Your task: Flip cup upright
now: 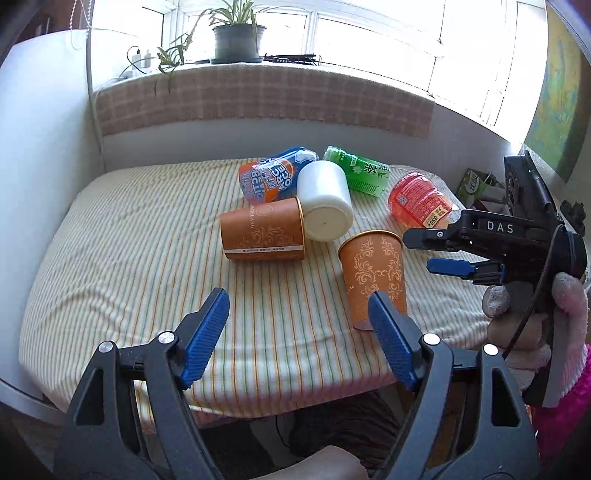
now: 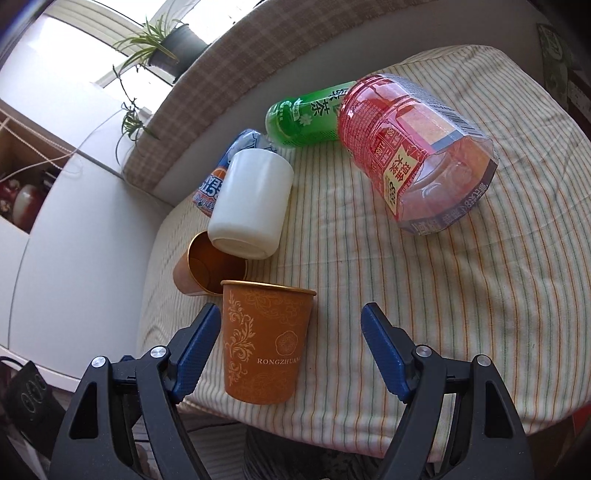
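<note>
An orange paper cup (image 1: 373, 277) stands upright on the striped table near its front edge; it also shows in the right wrist view (image 2: 264, 341), between my right gripper's open fingers but not gripped. A second orange cup (image 1: 264, 233) lies on its side, mouth to the right, also in the right wrist view (image 2: 207, 267). A white cup (image 1: 325, 201) lies on its side against it, base toward me. My left gripper (image 1: 297, 338) is open and empty above the table's front. My right gripper (image 2: 290, 350) is open; in the left wrist view it (image 1: 424, 251) hovers right of the upright cup.
A blue-orange bottle (image 1: 271, 173), a green tea bottle (image 1: 360, 168) and a red bottle (image 1: 419, 201) lie at the back of the striped tablecloth (image 1: 129, 258). A white wall panel stands left. A potted plant (image 1: 238, 35) sits on the windowsill.
</note>
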{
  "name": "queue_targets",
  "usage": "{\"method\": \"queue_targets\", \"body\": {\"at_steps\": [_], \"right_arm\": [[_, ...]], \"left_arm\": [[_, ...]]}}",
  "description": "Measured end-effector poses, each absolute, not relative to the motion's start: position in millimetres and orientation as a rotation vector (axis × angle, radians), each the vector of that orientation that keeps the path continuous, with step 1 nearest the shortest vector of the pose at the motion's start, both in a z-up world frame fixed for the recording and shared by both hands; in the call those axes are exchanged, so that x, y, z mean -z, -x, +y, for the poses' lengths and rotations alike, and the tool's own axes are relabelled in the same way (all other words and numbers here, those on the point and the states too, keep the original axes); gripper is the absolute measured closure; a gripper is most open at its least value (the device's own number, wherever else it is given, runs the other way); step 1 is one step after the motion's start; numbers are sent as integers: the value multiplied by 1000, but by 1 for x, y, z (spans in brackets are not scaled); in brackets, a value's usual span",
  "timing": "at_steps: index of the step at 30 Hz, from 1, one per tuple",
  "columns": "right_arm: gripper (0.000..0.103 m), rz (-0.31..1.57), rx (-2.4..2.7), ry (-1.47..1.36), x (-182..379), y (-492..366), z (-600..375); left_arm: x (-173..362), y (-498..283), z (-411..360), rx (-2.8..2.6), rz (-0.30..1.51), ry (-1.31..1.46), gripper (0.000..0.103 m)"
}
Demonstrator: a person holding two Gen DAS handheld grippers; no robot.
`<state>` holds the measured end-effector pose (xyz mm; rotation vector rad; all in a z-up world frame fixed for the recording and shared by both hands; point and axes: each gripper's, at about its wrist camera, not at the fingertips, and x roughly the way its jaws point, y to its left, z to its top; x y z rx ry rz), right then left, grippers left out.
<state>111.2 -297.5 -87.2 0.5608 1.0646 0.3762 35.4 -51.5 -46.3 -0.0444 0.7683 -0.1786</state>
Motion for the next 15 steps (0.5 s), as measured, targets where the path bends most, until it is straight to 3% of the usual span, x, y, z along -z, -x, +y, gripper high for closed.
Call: {"method": "queue_targets", "body": {"at_steps": [15], "right_arm": [[25,1206,-451,-628,112,-136,-277]], "left_arm": [[59,-32,-44,243,818,151,20]]}}
